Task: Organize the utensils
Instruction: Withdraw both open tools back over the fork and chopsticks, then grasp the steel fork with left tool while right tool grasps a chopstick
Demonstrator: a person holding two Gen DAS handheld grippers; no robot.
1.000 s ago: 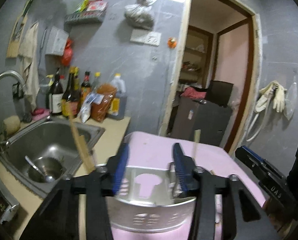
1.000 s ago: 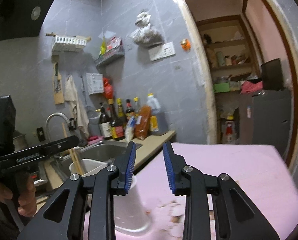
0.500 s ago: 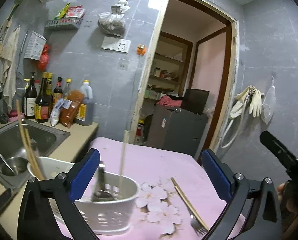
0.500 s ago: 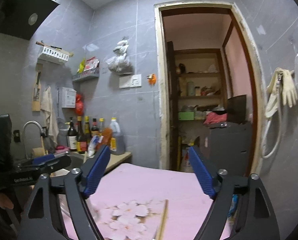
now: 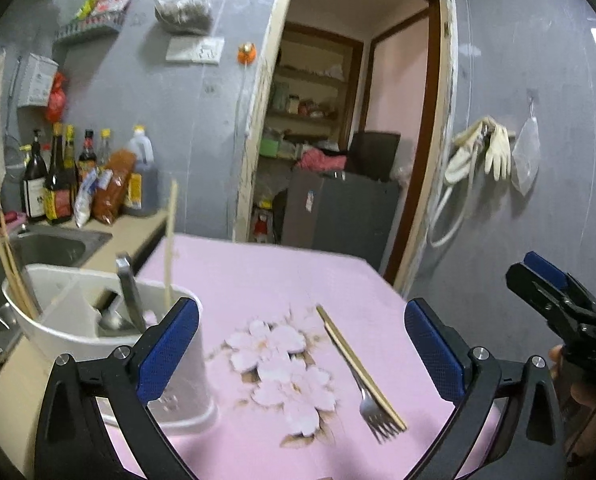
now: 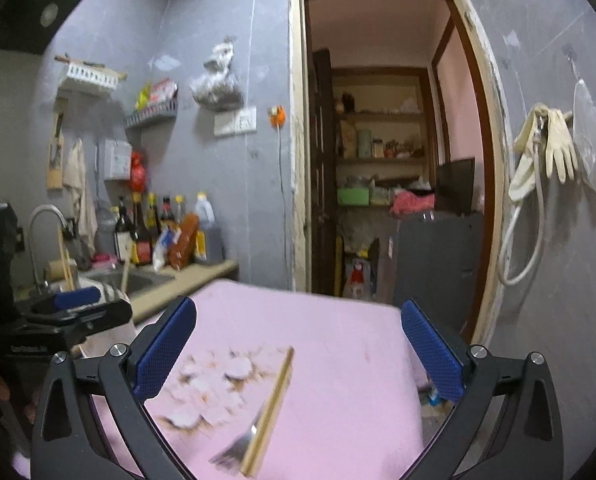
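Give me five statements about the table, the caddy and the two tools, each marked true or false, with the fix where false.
1. The fork lies on the pink table. True.
2. The left tool is shut on a chopstick. False: its jaws are wide open and hold nothing.
3. A chopstick lies alongside the fork. True.
4. The white caddy is empty. False: chopsticks and metal utensils stand in it.
5. The right tool grips the fork. False: its jaws are wide open, with the fork and chopstick on the table between and ahead of them.
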